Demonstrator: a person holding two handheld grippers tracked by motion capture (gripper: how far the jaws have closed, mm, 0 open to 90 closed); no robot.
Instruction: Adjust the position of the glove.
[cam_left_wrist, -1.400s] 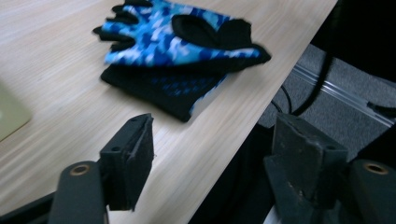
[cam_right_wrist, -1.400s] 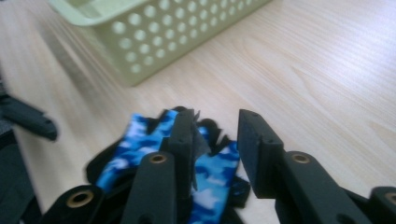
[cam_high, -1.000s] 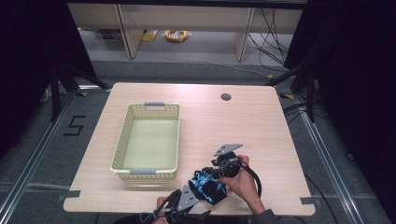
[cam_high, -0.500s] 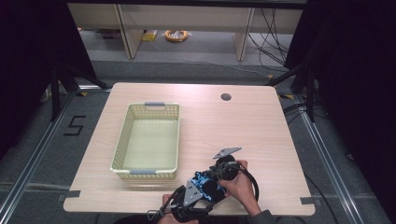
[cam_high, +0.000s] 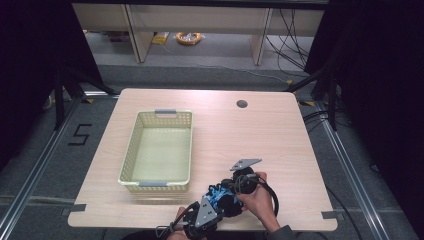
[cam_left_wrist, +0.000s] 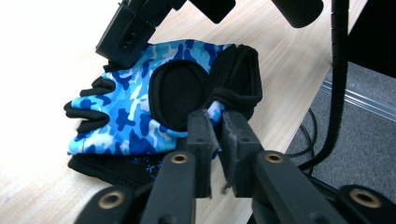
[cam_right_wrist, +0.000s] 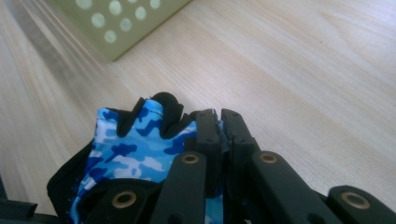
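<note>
Bare table stretches ahead & right of the glove; basket blocks the left; its near wall looks, I think, just beside.

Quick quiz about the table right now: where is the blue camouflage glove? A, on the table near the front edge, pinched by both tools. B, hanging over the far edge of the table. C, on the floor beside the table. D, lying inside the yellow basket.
A: the glove lies on the table right of the basket, with the left tool and right tool each shut on its fabric.
</note>
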